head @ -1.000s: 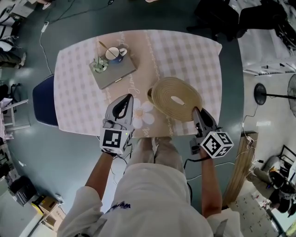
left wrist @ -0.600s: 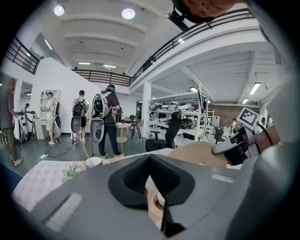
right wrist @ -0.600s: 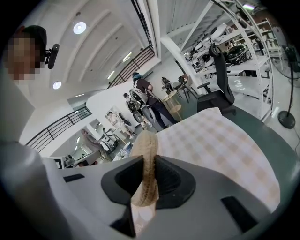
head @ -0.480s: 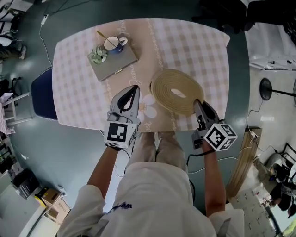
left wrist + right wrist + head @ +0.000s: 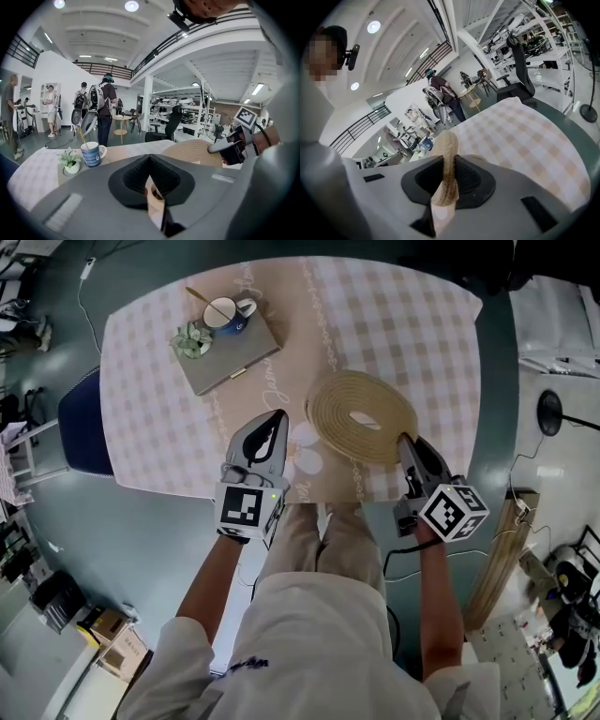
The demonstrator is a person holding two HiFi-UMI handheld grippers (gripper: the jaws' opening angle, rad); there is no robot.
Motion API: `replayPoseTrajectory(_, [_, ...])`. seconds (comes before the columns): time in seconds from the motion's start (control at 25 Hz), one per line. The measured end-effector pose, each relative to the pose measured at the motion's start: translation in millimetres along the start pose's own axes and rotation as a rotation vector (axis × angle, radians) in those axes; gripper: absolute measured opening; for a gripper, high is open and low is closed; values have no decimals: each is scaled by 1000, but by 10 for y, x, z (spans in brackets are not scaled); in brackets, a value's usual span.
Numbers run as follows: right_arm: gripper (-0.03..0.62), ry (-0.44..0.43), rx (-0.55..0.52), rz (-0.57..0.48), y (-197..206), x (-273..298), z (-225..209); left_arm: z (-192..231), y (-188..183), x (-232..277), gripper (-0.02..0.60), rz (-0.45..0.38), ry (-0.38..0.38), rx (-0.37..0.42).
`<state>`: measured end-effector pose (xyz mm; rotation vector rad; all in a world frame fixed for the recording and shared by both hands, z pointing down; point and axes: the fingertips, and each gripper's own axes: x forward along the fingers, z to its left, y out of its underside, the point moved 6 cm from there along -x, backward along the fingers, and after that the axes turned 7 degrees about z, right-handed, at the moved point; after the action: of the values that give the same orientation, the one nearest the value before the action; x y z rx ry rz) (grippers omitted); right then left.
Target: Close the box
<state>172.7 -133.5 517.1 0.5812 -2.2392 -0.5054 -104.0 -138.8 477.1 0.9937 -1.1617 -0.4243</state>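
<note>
Working a round woven box (image 5: 361, 418) from both sides at a checked table (image 5: 412, 324), as caught in the head view. Parked at upper left, well apart from the job: grey notebook (image 5: 230, 371) carrying a blue mug (image 5: 225, 310) and a small plant (image 5: 190, 337). Left of centre, left gripper (image 5: 277, 418) pointing up the frame, fingers nearly together with only a thin slit between them. Gripping nothing, just cloth showing through in the left gripper view. Tips just beside the box's left edge, not touching it. At centre, the coiled lid (image 5: 384, 432), lying as a flattened oval, long axis running from upper left to lower right, an oval opening or handle at its middle. At the oval's lower right end, right gripper (image 5: 406, 440) clamped on the coiled rim, that rim standing on edge between the fingers in the right gripper view. Judged from this: right hand alone with a hold, so any lowering or seating of the lid turning on that side. Free edge lying away to the upper left of those fingers, the left gripper near enough to steady it. Hard to make out: body of the box almost wholly hidden beneath the lid, so no telling whether seated flush, tilted or off-centre. Near edge of the table cut off by the person's shoulders and shirt.
</note>
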Motion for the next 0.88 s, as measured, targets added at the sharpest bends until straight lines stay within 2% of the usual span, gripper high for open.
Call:
replayPoseTrajectory(0.16, [64,-8,9,13,47,97,-60,23,54,102,2,-53,-15,-23])
replayPoseTrajectory(0.4, [64,-21,13,28,121,200,-102,-23,150,203,2,-48,-13,24])
replayPoseTrajectory(0.88, [64,-29,25,49,189,332,-223,-110,336,266,2,-24,-6,11])
